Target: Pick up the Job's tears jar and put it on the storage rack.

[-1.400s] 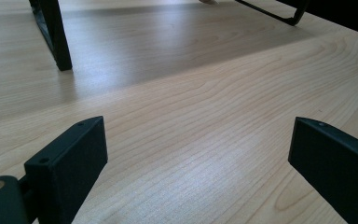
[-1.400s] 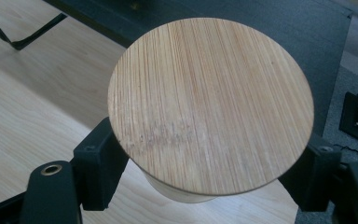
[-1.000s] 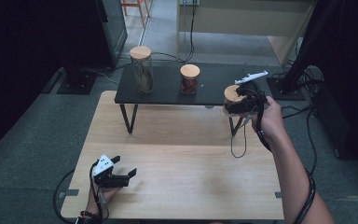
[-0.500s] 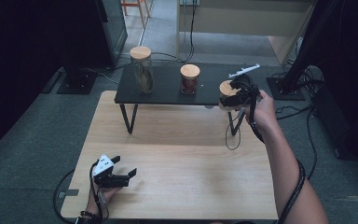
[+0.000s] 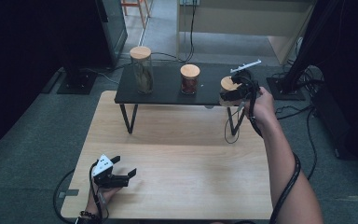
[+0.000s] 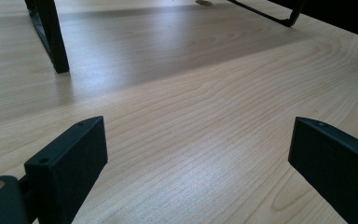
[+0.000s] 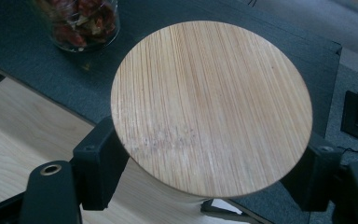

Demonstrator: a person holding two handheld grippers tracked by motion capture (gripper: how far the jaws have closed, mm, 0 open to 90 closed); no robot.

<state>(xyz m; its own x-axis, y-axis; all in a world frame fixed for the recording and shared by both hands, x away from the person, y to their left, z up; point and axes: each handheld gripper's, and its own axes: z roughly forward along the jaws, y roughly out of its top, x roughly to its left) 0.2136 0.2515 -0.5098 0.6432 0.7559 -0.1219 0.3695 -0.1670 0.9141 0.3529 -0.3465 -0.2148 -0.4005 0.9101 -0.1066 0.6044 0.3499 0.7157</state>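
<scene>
Three lidded jars on the dark shelf (image 5: 168, 91) at the far side of the wooden table (image 5: 177, 154).

High view: tall jar (image 5: 141, 70) at the shelf's 9 o'clock end, middle jar (image 5: 189, 79) at centre, short jar (image 5: 227, 89) at the 3 o'clock end. Right gripper (image 5: 235, 93) is at that short jar, forearm stretched out toward 12 o'clock, wrist level, cable trailing down. Left gripper (image 5: 121, 176) rests low near the table's 7 o'clock corner, pointing toward 3 o'clock.

Left gripper view: tongs spread wide over bare wood, nothing between them.

Right gripper view: tongs pinching the jar just under its round wooden lid (image 7: 212, 107), one jaw at 8 o'clock, one at 4 o'clock. Jar of dried red stuff (image 7: 81, 21) at 11 o'clock.

Judgement: glass body looks stiff, smooth, breakable; likely light. The lid may lift off, so hold the wall below the rim, firmly and upright.
</scene>
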